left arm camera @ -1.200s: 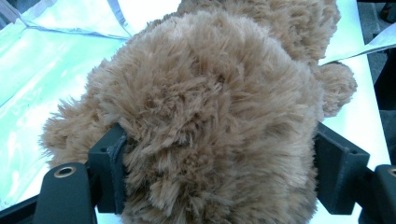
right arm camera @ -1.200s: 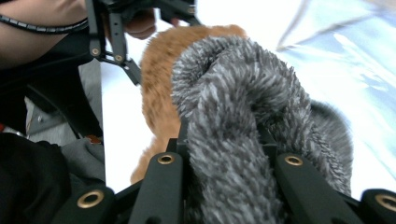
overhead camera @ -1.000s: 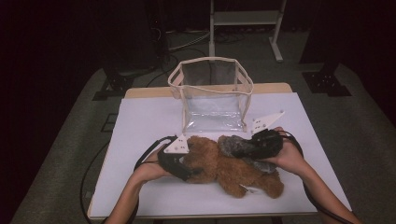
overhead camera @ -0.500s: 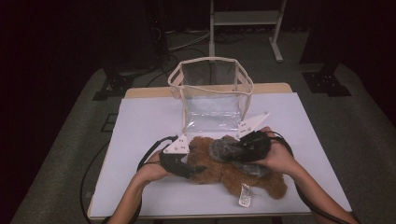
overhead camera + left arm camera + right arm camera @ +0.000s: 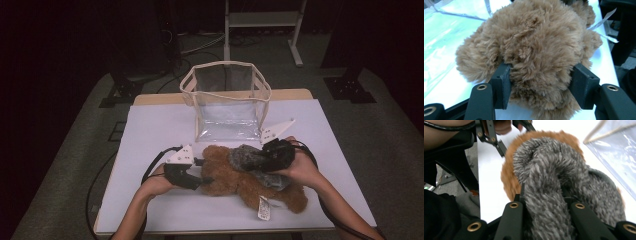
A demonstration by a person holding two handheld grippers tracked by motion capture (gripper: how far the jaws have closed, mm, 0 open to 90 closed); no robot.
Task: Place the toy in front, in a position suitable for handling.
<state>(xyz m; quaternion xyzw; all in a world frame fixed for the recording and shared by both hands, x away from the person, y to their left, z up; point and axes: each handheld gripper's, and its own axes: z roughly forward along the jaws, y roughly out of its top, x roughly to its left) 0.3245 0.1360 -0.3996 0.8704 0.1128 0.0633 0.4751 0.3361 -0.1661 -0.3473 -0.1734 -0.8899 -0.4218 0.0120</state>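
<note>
Two hands reach in level: left gripper (image 5: 202,180) jaws closing on the brown teddy (image 5: 235,177), right gripper (image 5: 260,159) clamping grey fur (image 5: 245,157).

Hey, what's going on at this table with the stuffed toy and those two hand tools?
A person works two hand-held grippers on a fluffy brown plush bear lying on the white table. The left gripper has just been closing around the bear's brown fur, its jaws pressing in from both sides. The right gripper is clamped on a grey furry piece lying on the bear. A clear plastic bag with cream trim stands open behind them.
</note>
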